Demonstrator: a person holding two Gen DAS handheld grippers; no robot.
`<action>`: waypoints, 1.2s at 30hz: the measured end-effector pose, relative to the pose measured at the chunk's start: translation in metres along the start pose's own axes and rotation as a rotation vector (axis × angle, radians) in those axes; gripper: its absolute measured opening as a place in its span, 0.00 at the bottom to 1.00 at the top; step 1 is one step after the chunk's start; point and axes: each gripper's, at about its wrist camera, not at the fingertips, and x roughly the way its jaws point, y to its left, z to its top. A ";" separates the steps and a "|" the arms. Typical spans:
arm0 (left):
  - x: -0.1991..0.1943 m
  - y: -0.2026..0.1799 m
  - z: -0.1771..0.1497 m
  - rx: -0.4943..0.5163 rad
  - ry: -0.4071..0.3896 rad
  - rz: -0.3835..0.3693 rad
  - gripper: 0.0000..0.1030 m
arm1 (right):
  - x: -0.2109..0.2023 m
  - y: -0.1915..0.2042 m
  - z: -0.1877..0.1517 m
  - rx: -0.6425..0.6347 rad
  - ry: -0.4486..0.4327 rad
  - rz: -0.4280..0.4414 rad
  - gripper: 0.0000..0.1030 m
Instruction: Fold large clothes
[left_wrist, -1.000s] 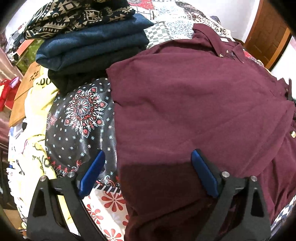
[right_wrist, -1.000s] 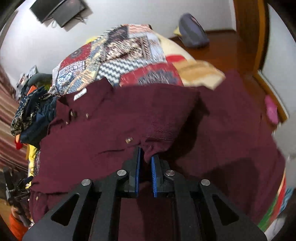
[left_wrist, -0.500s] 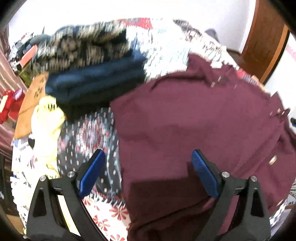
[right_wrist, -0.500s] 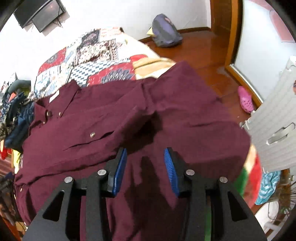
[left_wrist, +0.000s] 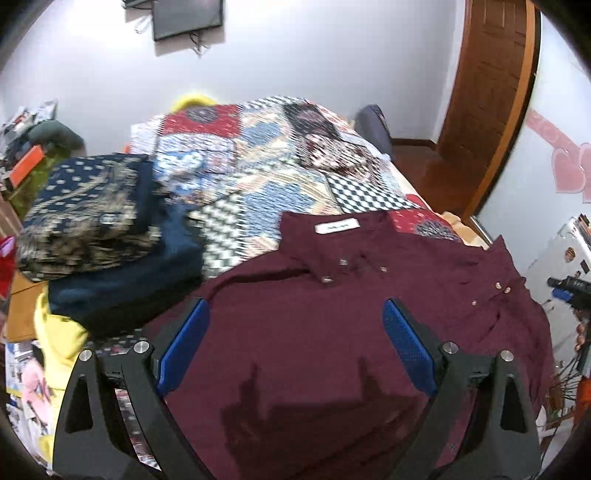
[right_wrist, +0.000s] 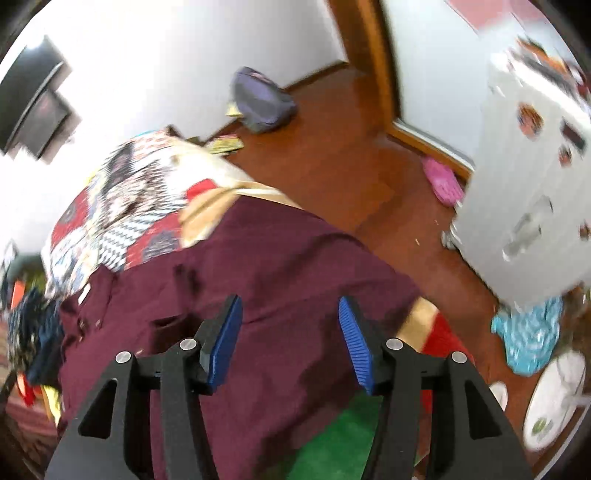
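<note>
A large maroon button shirt (left_wrist: 332, 317) lies spread on the patchwork bed cover (left_wrist: 266, 184), collar and white label at the far side. It also shows in the right wrist view (right_wrist: 280, 266), draped over the bed's edge. My left gripper (left_wrist: 293, 314) is open and empty, raised above the shirt's near part. My right gripper (right_wrist: 290, 314) is open and empty, above the shirt's side near the bed edge. The other gripper (left_wrist: 569, 288) shows small at the right of the left wrist view.
A stack of folded clothes (left_wrist: 99, 229) sits on the bed's left. A yellow garment (left_wrist: 59, 336) lies below it. A wooden door (left_wrist: 487, 99), a white cabinet (right_wrist: 532, 192), a grey bag (right_wrist: 262, 99) and pink slipper (right_wrist: 443, 181) are on the floor side.
My right gripper let go of the shirt fold, opened wide and swung toward the bed's edge. My left gripper, still open, lifted and tilted up so the far wall shows.
</note>
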 end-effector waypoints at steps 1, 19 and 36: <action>0.005 -0.004 0.000 0.002 0.010 -0.008 0.92 | 0.007 -0.008 -0.002 0.029 0.017 -0.006 0.49; 0.073 -0.045 -0.028 0.023 0.189 -0.053 0.92 | 0.089 -0.068 0.009 0.285 0.084 -0.019 0.38; 0.021 -0.038 -0.024 0.075 0.049 -0.021 0.92 | -0.081 0.086 0.023 -0.143 -0.324 0.135 0.08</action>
